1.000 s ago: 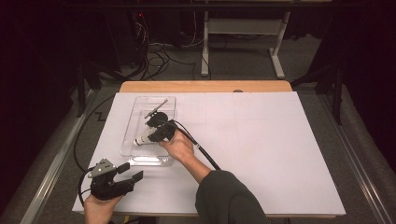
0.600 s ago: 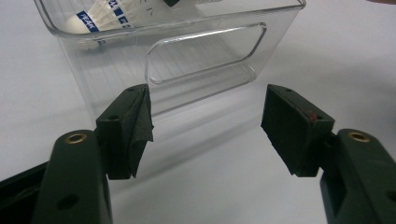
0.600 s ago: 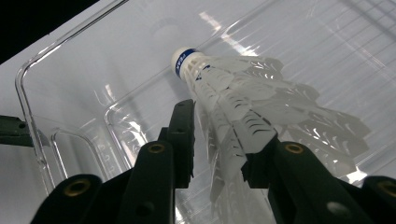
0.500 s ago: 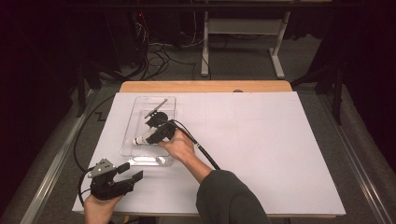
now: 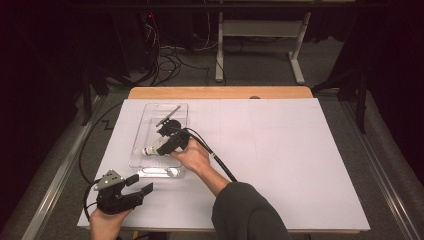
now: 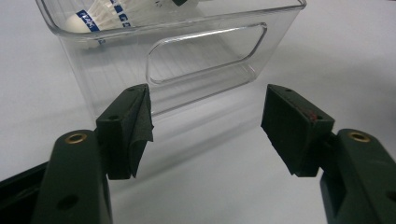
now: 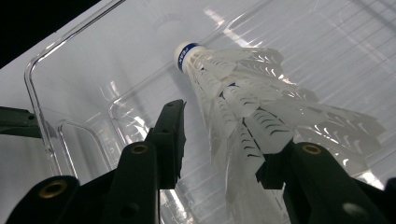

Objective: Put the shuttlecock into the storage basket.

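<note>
A white feather shuttlecock (image 7: pixel 243 107) with a blue band round its cork lies inside a clear plastic bin (image 5: pixel 150 112) on the left half of the white-covered counter (image 5: pixel 300 160), seen from above. At far left, near the front edge of the counter, the person's left hand holds the left gripper (image 5: pixel 135 189) low over the white surface, just in front of the bin and apart from it; its fingers (image 6: pixel 133 126) are spread wide with nothing between them, and the left gripper view looks past them at the bin's near wall and its handle cut-out. To the right, the right hand reaches into the bin with the right gripper (image 5: pixel 165 142), cable trailing back across the counter. In the right gripper view the shuttlecock's feather skirt rests between the fingers (image 7: pixel 170 135), cork pointing away; the jaws have just been opening, a gap shows on the left side, and the feathers lean against the right finger, so the grip is released. A thin dark stick-like item (image 5: pixel 168 115) lies at the bin's far end.
</note>
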Available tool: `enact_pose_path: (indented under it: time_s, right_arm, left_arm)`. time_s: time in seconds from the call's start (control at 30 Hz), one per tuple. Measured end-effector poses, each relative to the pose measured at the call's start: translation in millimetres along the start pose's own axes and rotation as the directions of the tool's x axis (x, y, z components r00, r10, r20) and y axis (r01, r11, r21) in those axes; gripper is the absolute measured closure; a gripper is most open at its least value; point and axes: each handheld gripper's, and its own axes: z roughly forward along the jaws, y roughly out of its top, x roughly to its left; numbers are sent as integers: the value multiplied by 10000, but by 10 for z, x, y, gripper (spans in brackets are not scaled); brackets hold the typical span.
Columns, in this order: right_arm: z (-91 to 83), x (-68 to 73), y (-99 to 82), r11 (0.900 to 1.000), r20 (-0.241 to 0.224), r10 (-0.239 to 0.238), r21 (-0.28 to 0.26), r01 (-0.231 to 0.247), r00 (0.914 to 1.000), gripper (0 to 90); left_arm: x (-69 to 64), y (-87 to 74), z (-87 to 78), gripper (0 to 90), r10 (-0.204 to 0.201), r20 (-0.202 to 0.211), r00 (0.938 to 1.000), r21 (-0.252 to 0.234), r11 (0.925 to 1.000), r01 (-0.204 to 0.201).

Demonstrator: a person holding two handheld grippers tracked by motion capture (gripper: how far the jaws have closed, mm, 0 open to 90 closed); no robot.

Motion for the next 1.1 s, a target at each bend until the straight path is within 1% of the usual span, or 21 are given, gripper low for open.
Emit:
enact_pose_path:
  time_s: [0.07,0.17,0.33,0.43,0.47,0.67,0.77,0.8,0.97,1.0,1.07,1.1]
  right_arm:
    - [-7,-16,-6,9999,-5,-139,73,139,9999,595]
    - [-11,-14,-14,10000,-62,-34,83,34,10000,589]
    - [-21,-33,-32,9999,-104,-71,129,73,9999,589]
    - [-21,-44,-53,9998,-141,60,169,-57,9999,589]
    - [-20,-55,-60,9999,-122,1,170,1,9999,589]
    - [-33,-83,-97,9998,-165,163,101,-161,9997,589]
    - [-56,-102,-112,9999,-155,156,68,-155,9998,592]
    - [-69,-104,-117,9996,-139,265,51,-264,9996,595]
    - [-123,-118,-143,9994,-136,323,-104,-325,9994,642]
    - [-135,-123,-149,9996,-150,257,-103,-259,9996,660]
    - [-156,-121,-152,9996,-130,285,-31,-285,9995,687]
    - [-159,-125,-160,9996,-145,260,-84,-261,9996,703]
  left_arm:
    - [-1,0,0,341,2,-5,10000,-2,10000,-2]
    - [-1,0,0,341,-2,-7,10000,1,10000,2]
    - [-2,0,1,341,-7,-6,10000,7,10000,7]
    - [0,0,0,341,8,-10,10000,3,10000,-8]
    - [-1,0,0,341,8,-10,10000,4,10000,-8]
    - [-3,0,3,341,25,-25,10000,14,10000,-25]
    - [-3,1,3,341,45,-21,10000,33,10000,-45]
    - [-4,1,4,341,32,-21,10000,20,10000,-32]
    - [-6,1,5,342,30,-22,10000,20,10000,-30]
    - [-6,1,5,342,31,-24,10000,22,10000,-31]
    - [-5,2,5,341,44,-32,10000,22,10000,-44]
    - [-5,2,6,342,41,-32,10000,20,10000,-41]
